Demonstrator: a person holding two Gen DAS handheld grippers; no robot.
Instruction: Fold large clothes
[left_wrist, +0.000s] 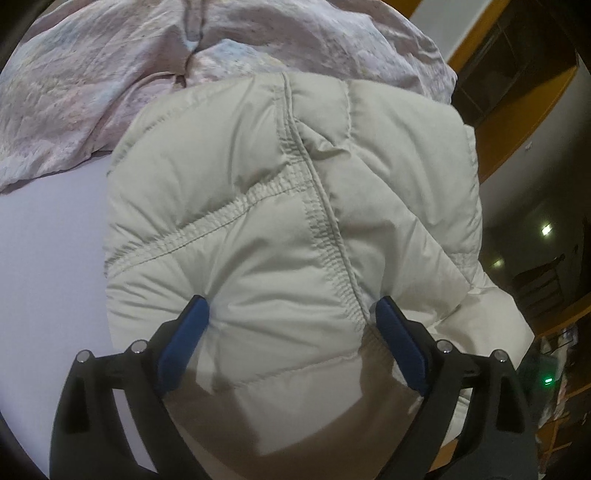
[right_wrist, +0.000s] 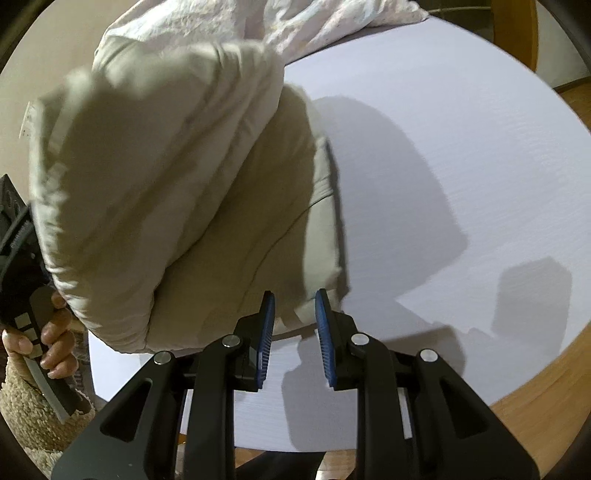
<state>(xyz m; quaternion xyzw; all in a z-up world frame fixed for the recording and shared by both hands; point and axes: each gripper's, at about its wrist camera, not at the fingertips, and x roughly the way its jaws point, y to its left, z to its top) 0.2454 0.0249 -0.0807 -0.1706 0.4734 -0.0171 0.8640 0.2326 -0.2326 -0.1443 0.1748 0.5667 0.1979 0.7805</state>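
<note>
A cream puffy quilted jacket (left_wrist: 258, 166) lies bunched in a thick bundle on the pale lilac bed sheet (left_wrist: 48, 258). My left gripper (left_wrist: 291, 310) stands wide open, with its blue pads (left_wrist: 199, 314) set against a bulge of the jacket that fills the gap between them. In the right wrist view the same jacket (right_wrist: 166, 166) rises as a tall mound on the left. My right gripper (right_wrist: 294, 295) sits just in front of the jacket's near edge. Its jaws are narrowly apart, with nothing pinched between them.
A crumpled pink patterned quilt (left_wrist: 110, 74) lies behind the jacket, also the quilt (right_wrist: 295, 22) at the top. Bare sheet (right_wrist: 443, 166) spreads to the right. A wooden bed edge (right_wrist: 535, 387) curves at lower right. A hand (right_wrist: 55, 332) holds the other gripper's handle at left.
</note>
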